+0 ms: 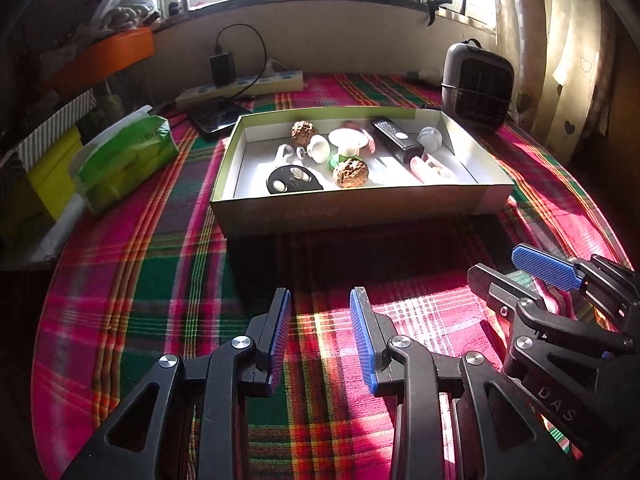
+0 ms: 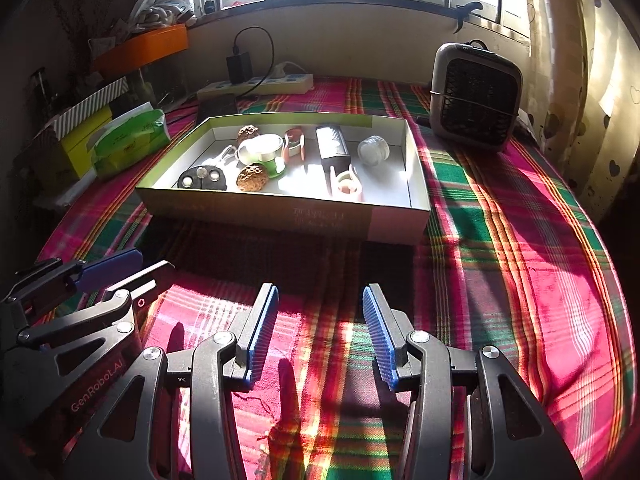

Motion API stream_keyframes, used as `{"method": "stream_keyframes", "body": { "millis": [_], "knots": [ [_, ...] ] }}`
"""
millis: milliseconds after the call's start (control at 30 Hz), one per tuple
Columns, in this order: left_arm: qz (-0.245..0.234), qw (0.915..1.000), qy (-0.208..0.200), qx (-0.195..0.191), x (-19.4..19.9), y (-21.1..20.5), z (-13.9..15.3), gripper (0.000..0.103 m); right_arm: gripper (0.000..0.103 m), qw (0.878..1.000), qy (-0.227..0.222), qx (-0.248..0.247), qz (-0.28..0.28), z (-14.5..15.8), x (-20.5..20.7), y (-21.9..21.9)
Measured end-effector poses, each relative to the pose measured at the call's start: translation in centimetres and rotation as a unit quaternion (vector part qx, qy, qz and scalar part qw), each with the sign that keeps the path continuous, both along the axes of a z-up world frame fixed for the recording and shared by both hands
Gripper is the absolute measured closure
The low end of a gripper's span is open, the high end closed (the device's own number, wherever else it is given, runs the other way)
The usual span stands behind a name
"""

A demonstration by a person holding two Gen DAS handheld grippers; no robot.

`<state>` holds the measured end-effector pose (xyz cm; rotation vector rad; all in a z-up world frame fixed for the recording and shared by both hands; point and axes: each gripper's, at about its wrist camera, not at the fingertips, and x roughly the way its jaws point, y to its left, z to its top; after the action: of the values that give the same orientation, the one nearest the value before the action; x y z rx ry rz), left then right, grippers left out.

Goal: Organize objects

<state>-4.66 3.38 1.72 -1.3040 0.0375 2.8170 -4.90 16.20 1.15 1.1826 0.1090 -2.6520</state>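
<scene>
Left tool (image 1: 320, 300), jaws apart, empty, over plaid cloth (image 1: 160, 280); right tool (image 2: 320, 296) likewise; box (image 1: 360, 210) of small items ahead of both; phone (image 1: 214, 118) clear in left view only

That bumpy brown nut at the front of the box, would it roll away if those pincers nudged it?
Probably a little: the walnut looks round, so it should roll. Its wrinkled shell likely gives the pads good grip. The box walls and crowded neighbours would probably stop it quickly.

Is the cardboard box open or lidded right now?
Open: the cardboard box has no lid on it, and the walnuts and other small items inside show.
</scene>
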Motion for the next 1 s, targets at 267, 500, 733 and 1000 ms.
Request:
{"method": "stream_keyframes", "body": {
  "millis": [267, 500, 733, 1000],
  "knots": [
    [0.003, 1.0000, -0.006, 0.001, 1.4, 0.0, -1.0, 0.074, 0.057, 1.000, -0.010, 0.003, -0.007, -0.6, 1.1, 0.2],
    [0.009, 1.0000, 0.002, -0.004, 2.2, 0.3, -1.1, 0.074, 0.057, 1.000, -0.018, 0.002, -0.014, -1.0, 1.9, 0.4],
    [0.025, 0.9996, 0.012, -0.002, 2.6, 0.4, -1.1, 0.074, 0.053, 1.000, -0.013, 0.017, -0.012, -1.1, 2.3, 0.4],
    [0.040, 0.9991, 0.015, -0.003, 2.9, 0.7, -1.1, 0.073, 0.037, 1.000, -0.012, 0.018, -0.021, -1.3, 2.4, 1.2]
  ]
}}
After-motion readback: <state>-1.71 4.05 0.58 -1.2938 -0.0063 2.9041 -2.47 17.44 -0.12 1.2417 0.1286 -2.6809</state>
